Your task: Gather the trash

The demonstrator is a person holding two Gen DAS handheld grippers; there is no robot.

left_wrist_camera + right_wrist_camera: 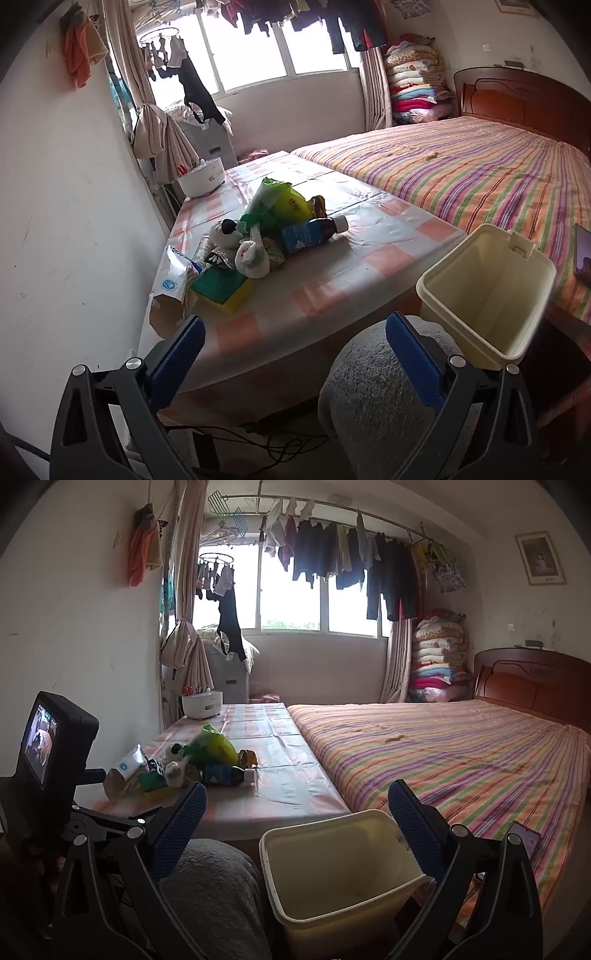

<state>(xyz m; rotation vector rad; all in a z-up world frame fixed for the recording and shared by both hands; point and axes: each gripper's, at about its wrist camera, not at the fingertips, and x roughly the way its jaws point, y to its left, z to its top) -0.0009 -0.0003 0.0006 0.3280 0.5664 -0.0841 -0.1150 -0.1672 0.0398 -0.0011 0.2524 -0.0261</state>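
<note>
**Trash heaped on the table, bin beside it, both tongs wide**

On the checked table [332,266] I see the trash in one heap, toward its left side. From my left wrist view the heap holds a dark bottle with a blue label and white cap [314,232] lying on its side at the heap's right edge, a green plastic bag [275,201] piled behind the bottle, a crumpled white wad [253,256] in front of it, a yellow sponge with a green pad [221,290] at the near side, and a torn paper bag [171,295] leaning at the table's near left corner.

A cream plastic bin [487,291], open at the top, stands off the table's near right corner, next to the striped bed [461,170]. A white pot [201,177] sits at the table's far left corner, well apart from the heap.

My left tongs [295,354] are spread wide with nothing between them, short of the table's near edge. My right tongs [297,830] are likewise spread and hold nothing, framing the bin's rim [321,823].
</note>
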